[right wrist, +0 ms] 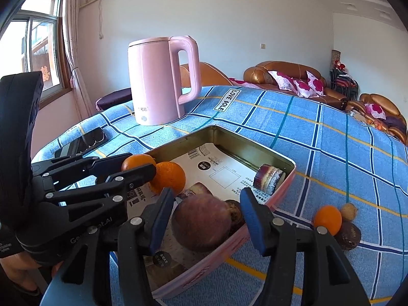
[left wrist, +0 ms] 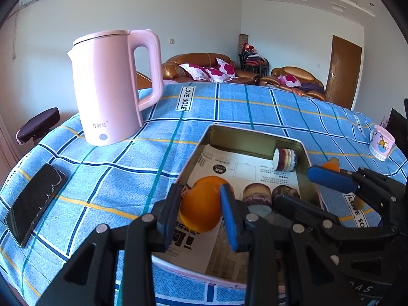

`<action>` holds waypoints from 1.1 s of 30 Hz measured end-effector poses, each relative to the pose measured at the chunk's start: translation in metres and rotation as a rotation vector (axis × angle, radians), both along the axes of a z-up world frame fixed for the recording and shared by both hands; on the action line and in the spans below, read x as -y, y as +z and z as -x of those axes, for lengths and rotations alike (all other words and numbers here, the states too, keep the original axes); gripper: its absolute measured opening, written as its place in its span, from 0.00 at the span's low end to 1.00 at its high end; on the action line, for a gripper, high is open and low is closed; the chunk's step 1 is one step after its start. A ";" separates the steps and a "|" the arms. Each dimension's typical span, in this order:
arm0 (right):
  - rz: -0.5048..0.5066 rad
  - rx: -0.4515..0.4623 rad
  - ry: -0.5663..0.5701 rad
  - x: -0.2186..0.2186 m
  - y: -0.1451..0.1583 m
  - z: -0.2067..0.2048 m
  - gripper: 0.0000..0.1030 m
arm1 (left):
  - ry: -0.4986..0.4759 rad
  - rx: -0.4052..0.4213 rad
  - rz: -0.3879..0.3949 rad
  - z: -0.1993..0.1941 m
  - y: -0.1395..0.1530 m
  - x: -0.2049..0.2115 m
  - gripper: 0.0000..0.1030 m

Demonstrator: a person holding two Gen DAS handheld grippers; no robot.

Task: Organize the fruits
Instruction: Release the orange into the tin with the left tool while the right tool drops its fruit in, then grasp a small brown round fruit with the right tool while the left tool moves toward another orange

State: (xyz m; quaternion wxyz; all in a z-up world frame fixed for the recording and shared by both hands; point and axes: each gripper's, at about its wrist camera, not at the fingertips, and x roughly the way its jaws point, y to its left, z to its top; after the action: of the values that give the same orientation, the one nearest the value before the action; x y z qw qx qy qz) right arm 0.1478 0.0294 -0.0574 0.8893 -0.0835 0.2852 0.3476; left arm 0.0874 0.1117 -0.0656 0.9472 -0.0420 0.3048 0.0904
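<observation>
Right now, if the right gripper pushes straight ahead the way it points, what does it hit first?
Most likely the purple fruit lying in the tin, directly between the right gripper fingers; depth is hard to judge.

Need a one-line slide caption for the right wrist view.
Right gripper open around a purple fruit over the tin; left gripper beside two oranges.

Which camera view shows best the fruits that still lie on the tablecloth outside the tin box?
The right wrist view. There the small orange, two brown fruits sit unobstructed on the tablecloth beside the tin box. In the left wrist view the right hand-held gripper covers them; only a bit of orange shows.
</observation>
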 end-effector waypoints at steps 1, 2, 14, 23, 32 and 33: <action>-0.003 0.001 -0.004 0.001 0.000 0.000 0.59 | 0.003 0.007 -0.002 0.001 0.001 0.000 0.37; -0.007 0.004 -0.008 0.002 0.001 0.000 0.59 | 0.012 0.014 -0.001 0.002 0.001 0.000 0.45; -0.008 0.067 -0.129 0.068 0.013 0.010 0.62 | -0.062 0.097 0.016 0.015 0.018 0.031 0.75; 0.054 -0.005 -0.277 0.136 0.001 -0.004 0.62 | -0.143 0.099 -0.013 0.010 0.022 0.073 0.80; 0.042 -0.126 -0.231 0.142 -0.013 -0.013 0.47 | -0.198 0.085 -0.040 0.006 0.021 0.098 0.80; 0.041 -0.135 -0.226 0.142 -0.014 -0.014 0.45 | -0.202 0.085 -0.041 0.006 0.021 0.100 0.80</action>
State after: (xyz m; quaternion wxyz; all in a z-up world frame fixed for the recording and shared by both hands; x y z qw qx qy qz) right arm 0.1621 -0.1126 -0.0719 0.8997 -0.0454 0.3589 0.2441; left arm 0.0818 0.0119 -0.0444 0.9642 0.0045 0.2650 -0.0014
